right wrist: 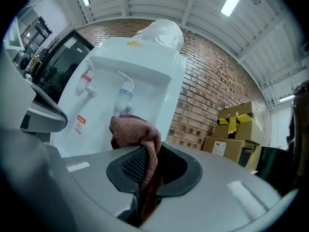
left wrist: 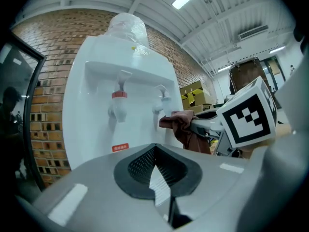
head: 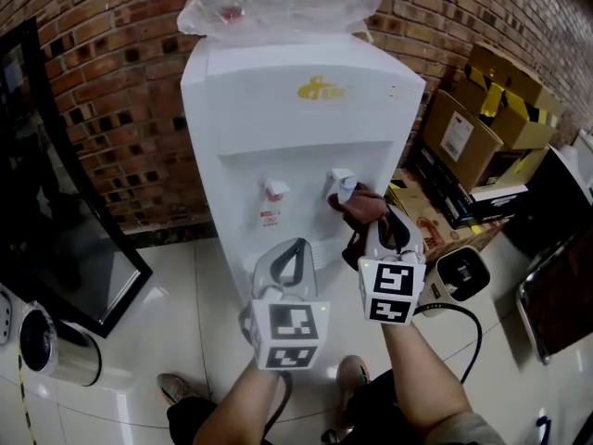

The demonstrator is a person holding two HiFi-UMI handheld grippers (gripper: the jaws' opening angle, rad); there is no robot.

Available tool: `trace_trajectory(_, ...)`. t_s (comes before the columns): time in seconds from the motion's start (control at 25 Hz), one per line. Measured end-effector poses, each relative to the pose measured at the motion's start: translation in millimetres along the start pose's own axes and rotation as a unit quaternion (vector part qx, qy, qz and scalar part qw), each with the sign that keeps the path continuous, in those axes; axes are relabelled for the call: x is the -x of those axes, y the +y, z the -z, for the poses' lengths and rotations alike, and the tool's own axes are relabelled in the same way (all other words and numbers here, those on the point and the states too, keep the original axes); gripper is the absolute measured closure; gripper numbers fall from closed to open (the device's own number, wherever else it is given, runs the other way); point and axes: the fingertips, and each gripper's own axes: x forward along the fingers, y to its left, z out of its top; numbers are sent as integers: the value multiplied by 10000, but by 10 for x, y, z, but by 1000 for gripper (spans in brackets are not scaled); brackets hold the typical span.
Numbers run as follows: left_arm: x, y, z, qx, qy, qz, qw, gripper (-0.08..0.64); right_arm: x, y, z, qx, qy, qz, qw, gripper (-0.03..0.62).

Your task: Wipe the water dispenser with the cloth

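— Head view?
— The right gripper (head: 378,219) held the cloth (head: 356,239) against the blue tap (head: 341,185) of the water dispenser (head: 278,109). The left gripper (head: 289,260) hung lower (below the red tap (head: 275,190)).
— Left gripper view?
— Jaws together, empty.
— Right gripper view?
— Jaws clamped on the cloth, beside the blue tap.

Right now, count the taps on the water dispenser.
2. On the water dispenser front, the red tap is on the left; the blue tap on the right, next to the cloth.
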Motion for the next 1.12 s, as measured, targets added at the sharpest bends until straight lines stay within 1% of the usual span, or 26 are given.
trace_trajectory(0.16,-62,-68,1,14,1,63,10000,560,-15,-141,121,-120,193,75,9997,531)
trace_trajectory(0.28,-92,-116,22,11,20,109,9999,560,-40,-196,211,-113,295,66,9995,531)
trace_trajectory(0.36,-83,-133,43,-30,51,130,9999,560,-27,-205,224,-89,302,48,9995,531)
trace_trajectory(0.48,-6,-86,87,-103,101,95,9999,560,34,-145,131,-121,143,-63,9998,530)
trace_trajectory(0.64,222,140,222,-8,195,-122,9997,560,238,173,-81,-90,-190,-543,9983,529)
trace_trajectory(0.8,512,515,341,100,298,-546,9980,560,474,712,-339,-75,-628,-1157,9913,529)
trace_trajectory(0.96,833,842,335,67,228,-1009,9946,560,637,1406,-451,81,-842,-1871,9787,529)
trace_trajectory(1.04,982,970,320,74,190,-1186,9927,560,697,1766,-454,293,-893,-2245,9699,529)
trace_trajectory(1.12,1108,1086,317,74,179,-1343,9907,560,739,2061,-458,565,-966,-2498,9618,529)
